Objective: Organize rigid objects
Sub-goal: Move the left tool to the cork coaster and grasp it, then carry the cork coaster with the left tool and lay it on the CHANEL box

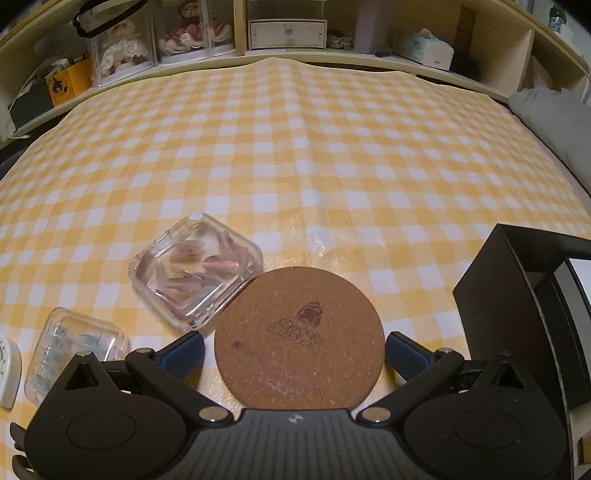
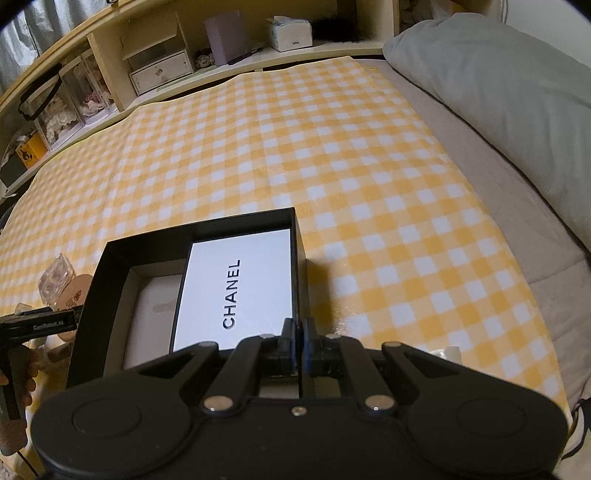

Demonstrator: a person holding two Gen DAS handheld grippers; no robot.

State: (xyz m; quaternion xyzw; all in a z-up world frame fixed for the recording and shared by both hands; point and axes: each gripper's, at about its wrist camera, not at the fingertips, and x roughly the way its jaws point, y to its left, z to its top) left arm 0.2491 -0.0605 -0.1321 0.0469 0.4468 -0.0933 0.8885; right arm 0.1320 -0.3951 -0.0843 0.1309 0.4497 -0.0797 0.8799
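Cloth: glossy yellow-and-white checked sheet (image 1: 295,155) spread over a bed, creased down the middle.
Coaster: round cork disc (image 1: 299,339) with a dark stamped mark, flat on the cloth between the spread fingers of the left hand-held gripper (image 1: 295,350); blue pads (image 1: 184,352) stand clear of its rim on both sides, jaws wide apart.
Cases: a clear square plastic case (image 1: 195,269) of pinkish pieces touches the coaster's upper left edge; a second clear case (image 1: 70,354) lies nearer, at the left.
Box: black rigid cardboard box (image 2: 207,236), open-topped, with a white card printed "CHANEL" (image 2: 236,291) inside.
Right hand-held gripper (image 2: 298,343): clamped shut on the box's near right wall.
Left view only: the coaster whole, both cases, just a black corner of the box.
Right view only: the box's inside, a grey pillow (image 2: 498,85), and the left gripper's side past the box.
Shelf: pale wooden cubbies (image 1: 236,33) behind the bed.
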